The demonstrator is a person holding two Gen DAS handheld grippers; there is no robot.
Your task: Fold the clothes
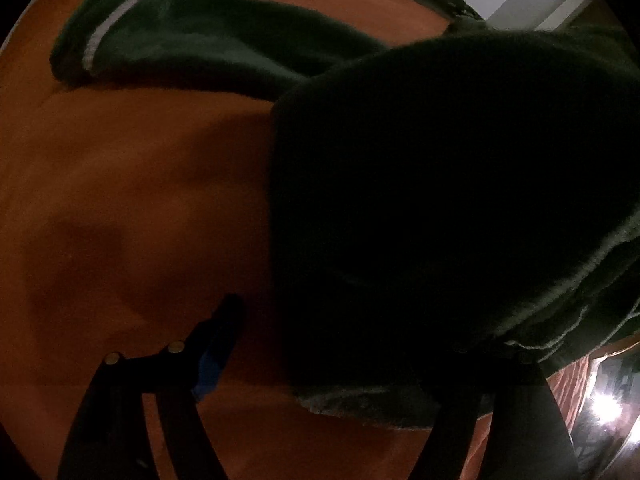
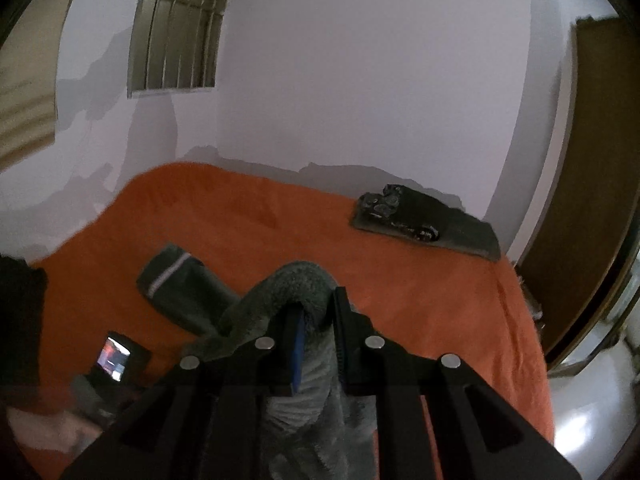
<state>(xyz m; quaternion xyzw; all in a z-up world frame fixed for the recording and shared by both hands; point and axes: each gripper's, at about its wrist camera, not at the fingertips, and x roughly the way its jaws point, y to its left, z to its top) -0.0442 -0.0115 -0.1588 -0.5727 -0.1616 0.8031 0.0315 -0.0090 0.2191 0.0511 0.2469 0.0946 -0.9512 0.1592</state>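
The right tool (image 2: 316,316) is clamped on the green fleece sweater (image 2: 292,284) above the orange bed (image 2: 400,280); the left tool (image 1: 340,344) stands apart; carry the fold over evenly, keeping the sleeve (image 1: 192,36) flat

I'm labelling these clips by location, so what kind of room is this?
Most likely a bedroom: an orange bedspread covers a wide bed set against a plain white wall, with a barred window above and a wooden door to the side.
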